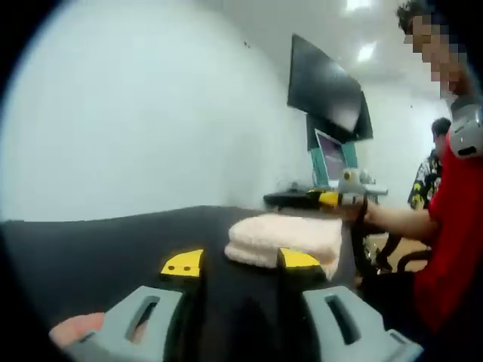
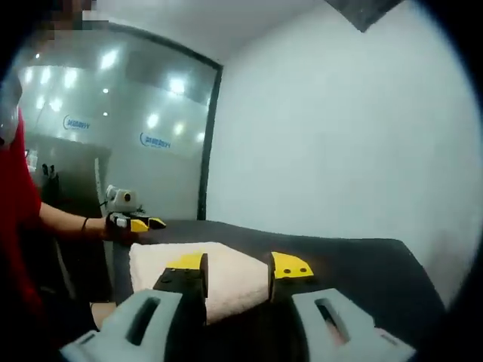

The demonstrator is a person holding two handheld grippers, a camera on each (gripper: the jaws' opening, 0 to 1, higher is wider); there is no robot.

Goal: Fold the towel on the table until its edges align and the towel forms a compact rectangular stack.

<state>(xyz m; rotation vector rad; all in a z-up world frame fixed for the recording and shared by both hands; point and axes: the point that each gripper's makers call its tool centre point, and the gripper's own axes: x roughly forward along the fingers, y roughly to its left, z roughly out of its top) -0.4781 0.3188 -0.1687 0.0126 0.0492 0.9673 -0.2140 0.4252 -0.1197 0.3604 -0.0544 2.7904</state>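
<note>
The towel (image 1: 285, 238) lies folded into a thick, pale stack on the black table (image 1: 98, 249), near the edge where a person in a red shirt (image 1: 453, 249) stands. In the left gripper view, the left claw (image 1: 240, 263) hangs released just short of the towel, its yellow-tipped jaws spread apart with nothing between them; the right jaw tip overlaps the stack's near corner. Beyond the towel, the right claw (image 1: 332, 198) comes in from the right, held in the person's hand at the towel's far side. In the right gripper view, the towel (image 2: 226, 275) sits on the table (image 2: 355, 260) right in front of the right claw (image 2: 238, 266), whose jaws are likewise parted and empty, tips over the towel's near edge. The left claw (image 2: 139, 223) shows at the left beyond the towel, jaws apart. A dark screen (image 1: 324, 94) hangs on the white wall (image 1: 151, 113).
</note>
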